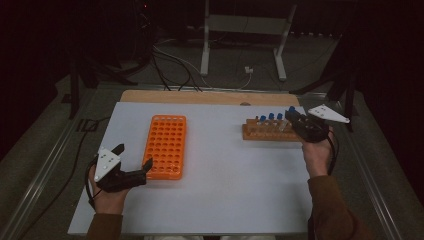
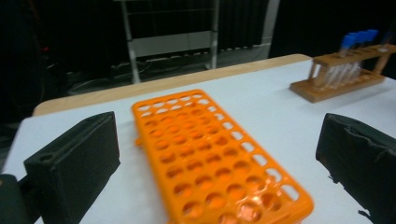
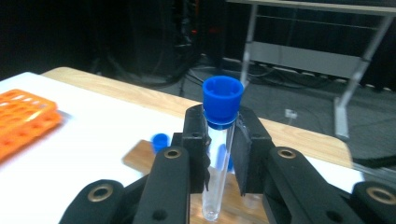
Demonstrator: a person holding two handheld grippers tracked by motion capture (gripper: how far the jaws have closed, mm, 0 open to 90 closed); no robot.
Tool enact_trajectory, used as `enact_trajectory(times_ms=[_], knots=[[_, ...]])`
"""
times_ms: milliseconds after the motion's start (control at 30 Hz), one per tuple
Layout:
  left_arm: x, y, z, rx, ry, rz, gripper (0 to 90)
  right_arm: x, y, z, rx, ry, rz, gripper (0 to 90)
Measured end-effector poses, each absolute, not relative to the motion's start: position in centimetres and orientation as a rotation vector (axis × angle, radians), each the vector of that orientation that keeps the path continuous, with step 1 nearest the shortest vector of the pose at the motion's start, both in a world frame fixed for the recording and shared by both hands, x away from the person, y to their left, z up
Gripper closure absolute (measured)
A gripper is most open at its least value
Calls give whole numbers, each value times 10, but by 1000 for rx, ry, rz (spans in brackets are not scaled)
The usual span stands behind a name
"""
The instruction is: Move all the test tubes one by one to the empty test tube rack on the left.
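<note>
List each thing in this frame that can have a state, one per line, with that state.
Left gripper: open, nothing between its jaws, beside the orange rack.
Right gripper: shut on the test tube.
Test tube: upright, blue cap on, lifted above the wooden rack.
Orange rack: flat on the table, no tubes in it.
Wooden rack: holds capped tubes.

A clear glass test tube with a blue screw cap (image 3: 218, 140) is seen upright in the right gripper view, its cap uppermost and its rounded lower end lifted above the light-brown wooden test tube rack (image 1: 267, 131). That rack is set on the right half of the white table top, towards the far edge; three further blue-capped clear tubes (image 1: 271, 120) are stood upright in it. An orange plastic rack with a grid of round holes (image 1: 166, 146) is laid flat left of centre, its long side running away from the person; every visible hole is unoccupied.
</note>
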State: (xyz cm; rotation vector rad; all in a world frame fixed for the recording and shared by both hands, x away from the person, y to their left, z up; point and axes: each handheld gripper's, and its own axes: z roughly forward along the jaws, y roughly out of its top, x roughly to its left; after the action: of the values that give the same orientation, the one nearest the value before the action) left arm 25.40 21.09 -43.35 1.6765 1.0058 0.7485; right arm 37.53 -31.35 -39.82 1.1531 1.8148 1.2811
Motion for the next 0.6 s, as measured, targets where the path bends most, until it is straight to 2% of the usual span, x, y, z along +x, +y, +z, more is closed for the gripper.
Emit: enact_trajectory(times_ms=[267, 600], knots=[[264, 188, -428, 1687, 910, 720, 6, 366, -285, -398, 1122, 1882, 1373, 767], [278, 168, -425, 1691, 908, 629, 6, 356, -241, -399, 1049, 1985, 1459, 766]])
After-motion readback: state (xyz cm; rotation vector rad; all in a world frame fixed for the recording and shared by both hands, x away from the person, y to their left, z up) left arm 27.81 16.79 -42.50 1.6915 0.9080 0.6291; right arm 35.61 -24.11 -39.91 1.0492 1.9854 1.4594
